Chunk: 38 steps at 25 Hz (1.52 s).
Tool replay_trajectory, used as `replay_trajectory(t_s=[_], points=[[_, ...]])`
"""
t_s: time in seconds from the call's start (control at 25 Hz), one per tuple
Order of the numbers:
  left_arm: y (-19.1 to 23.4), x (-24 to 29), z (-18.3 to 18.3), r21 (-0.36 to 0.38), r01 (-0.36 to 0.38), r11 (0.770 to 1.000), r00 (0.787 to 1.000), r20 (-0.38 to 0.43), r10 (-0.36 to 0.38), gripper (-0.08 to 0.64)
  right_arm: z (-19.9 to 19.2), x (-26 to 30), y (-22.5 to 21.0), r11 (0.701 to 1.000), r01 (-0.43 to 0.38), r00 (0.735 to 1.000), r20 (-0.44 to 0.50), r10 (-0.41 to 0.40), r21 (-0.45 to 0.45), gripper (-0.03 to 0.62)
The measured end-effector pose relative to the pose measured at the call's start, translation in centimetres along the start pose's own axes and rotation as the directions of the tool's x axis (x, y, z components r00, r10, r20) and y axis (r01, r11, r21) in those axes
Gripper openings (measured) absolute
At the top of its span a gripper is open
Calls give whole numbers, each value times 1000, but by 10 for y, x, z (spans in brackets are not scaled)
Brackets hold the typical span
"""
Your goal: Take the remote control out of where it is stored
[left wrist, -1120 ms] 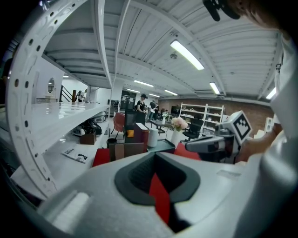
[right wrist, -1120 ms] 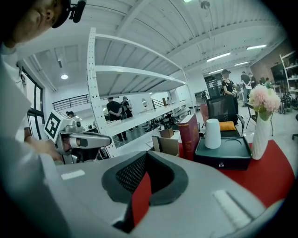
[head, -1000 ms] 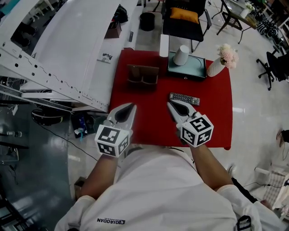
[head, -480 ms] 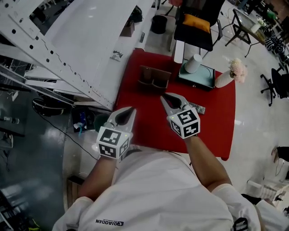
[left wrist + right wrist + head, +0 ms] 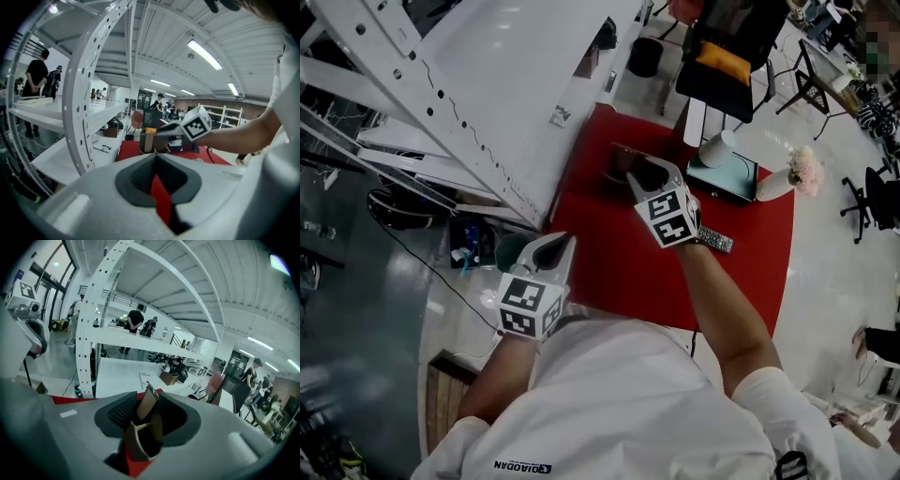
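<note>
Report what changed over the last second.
The right gripper moved from the remote forward to the holder and rolled; its jaws have just been opening, with a holder wall between them, not gripped. The remote lies on the red table as before; the left gripper stays shut and empty.

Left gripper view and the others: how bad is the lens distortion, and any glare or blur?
Left gripper view: heavy fisheye, dark corners, the white rack post bows into an arc, ceiling lights blown out. Right gripper view: same bowing; the brown holder up close is fairly sharp. Head view: milder distortion, sheen on the shelf.
</note>
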<state>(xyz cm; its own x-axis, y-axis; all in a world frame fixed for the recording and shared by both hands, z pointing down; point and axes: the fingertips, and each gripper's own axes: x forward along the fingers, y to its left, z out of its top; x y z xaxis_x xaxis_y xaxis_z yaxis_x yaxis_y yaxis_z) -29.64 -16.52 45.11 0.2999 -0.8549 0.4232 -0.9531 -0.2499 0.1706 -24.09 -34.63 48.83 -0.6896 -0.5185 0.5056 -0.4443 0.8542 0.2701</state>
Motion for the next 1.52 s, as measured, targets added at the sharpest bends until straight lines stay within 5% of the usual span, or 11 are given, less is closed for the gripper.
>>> replay_trajectory(t_s=[0.44, 1.16, 1.52], points=[[20, -8, -10, -48, -20, 999, 1000, 0, 20, 2, -7, 66, -3, 944, -59, 983, -183, -2, -324, 173], [21, 6, -4, -43, 21, 999, 1000, 8, -21, 2, -20, 58, 24, 927, -201, 965, -225, 133, -317, 94], [21, 2, -6, -47, 15, 999, 1000, 7, -15, 2, -16, 55, 23, 956, -228, 960, -207, 189, -183, 70]])
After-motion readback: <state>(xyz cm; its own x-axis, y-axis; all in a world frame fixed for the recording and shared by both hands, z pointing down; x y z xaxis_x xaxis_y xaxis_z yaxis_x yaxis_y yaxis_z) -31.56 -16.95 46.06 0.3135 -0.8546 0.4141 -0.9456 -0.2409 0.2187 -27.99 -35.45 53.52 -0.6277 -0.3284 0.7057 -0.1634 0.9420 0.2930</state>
